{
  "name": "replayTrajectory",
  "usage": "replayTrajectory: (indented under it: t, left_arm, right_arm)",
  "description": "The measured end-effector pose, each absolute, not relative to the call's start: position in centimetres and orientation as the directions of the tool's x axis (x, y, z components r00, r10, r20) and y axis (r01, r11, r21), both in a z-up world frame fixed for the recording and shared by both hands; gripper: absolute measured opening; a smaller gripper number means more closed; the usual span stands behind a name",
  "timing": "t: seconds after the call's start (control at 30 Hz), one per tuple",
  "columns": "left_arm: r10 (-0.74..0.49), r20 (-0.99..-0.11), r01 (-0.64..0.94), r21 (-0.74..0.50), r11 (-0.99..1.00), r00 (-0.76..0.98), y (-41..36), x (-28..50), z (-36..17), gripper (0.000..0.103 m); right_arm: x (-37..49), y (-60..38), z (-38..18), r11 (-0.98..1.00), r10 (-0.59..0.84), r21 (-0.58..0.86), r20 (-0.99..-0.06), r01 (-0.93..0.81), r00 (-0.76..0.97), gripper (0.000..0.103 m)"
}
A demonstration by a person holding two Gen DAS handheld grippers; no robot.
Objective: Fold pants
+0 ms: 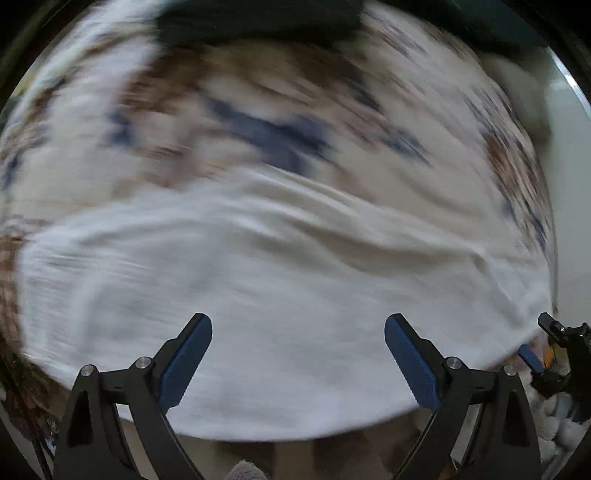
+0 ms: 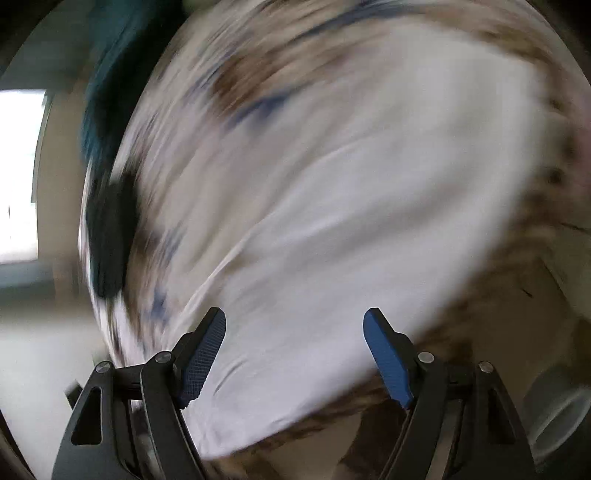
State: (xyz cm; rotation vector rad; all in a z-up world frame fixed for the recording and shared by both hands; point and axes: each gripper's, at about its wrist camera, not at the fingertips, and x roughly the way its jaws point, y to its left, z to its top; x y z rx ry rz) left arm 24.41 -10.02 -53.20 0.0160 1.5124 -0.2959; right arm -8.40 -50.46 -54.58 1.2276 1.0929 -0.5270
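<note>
The white pants [image 1: 288, 295] lie spread on a bed cover with a brown and blue pattern [image 1: 258, 125]; both views are motion-blurred. My left gripper [image 1: 298, 332] is open and empty above the near part of the pants. In the right wrist view the pants [image 2: 362, 206] fill the middle, and my right gripper [image 2: 294, 328] is open and empty over their near edge. The right gripper also shows at the far right of the left wrist view [image 1: 550, 350].
A dark teal cloth [image 1: 258, 18] lies at the far edge of the patterned cover, also in the right wrist view [image 2: 107, 110]. A pale floor [image 2: 33, 369] lies left of the bed. A round grey container [image 2: 557, 413] stands at the lower right.
</note>
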Motion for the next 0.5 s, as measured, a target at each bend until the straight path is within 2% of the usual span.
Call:
replayTrajectory:
  t: [0.07, 0.13, 0.3, 0.33, 0.4, 0.43, 0.5]
  left_arm:
    - [-0.170, -0.985, 0.260, -0.167, 0.951, -0.008, -15.4, 22.7, -54.6, 0.096]
    - [-0.153, -0.988, 0.311, -0.154, 0.938, -0.029, -19.5, 21.8, -55.6, 0.096]
    - [-0.097, -0.995, 0.406, -0.101, 0.908, -0.029, -27.1, 20.3, -57.0, 0.096]
    - [-0.092, -0.995, 0.415, -0.097, 0.905, -0.031, -28.0, 20.3, -57.2, 0.096]
    - [-0.076, -0.997, 0.428, -0.079, 0.900, -0.025, -29.4, 20.0, -57.3, 0.096]
    - [-0.069, -0.997, 0.435, -0.071, 0.898, -0.021, -30.1, 19.9, -57.4, 0.096]
    - [-0.050, -0.999, 0.444, -0.054, 0.894, -0.020, -31.2, 19.7, -57.5, 0.096]
  right_arm:
    - [-15.1, -55.1, -55.1, 0.158, 0.115, 0.463, -0.886, 0.872, 0.450, 0.075]
    - [-16.0, -56.3, -55.1, 0.134, 0.093, 0.476, -0.879, 0.869, 0.467, 0.072]
    - [-16.6, -61.9, -55.9, 0.105, 0.028, 0.524, -0.851, 0.845, 0.525, 0.071]
    - [-15.9, -62.7, -56.5, 0.118, 0.045, 0.523, -0.852, 0.844, 0.521, 0.066]
    - [-14.1, -63.5, -57.9, 0.157, 0.094, 0.502, -0.865, 0.850, 0.493, 0.037]
    - [-13.1, -63.6, -58.6, 0.189, 0.128, 0.478, -0.878, 0.858, 0.461, 0.006]
    - [-11.8, -62.7, -59.2, 0.217, 0.112, 0.447, -0.895, 0.868, 0.432, 0.007]
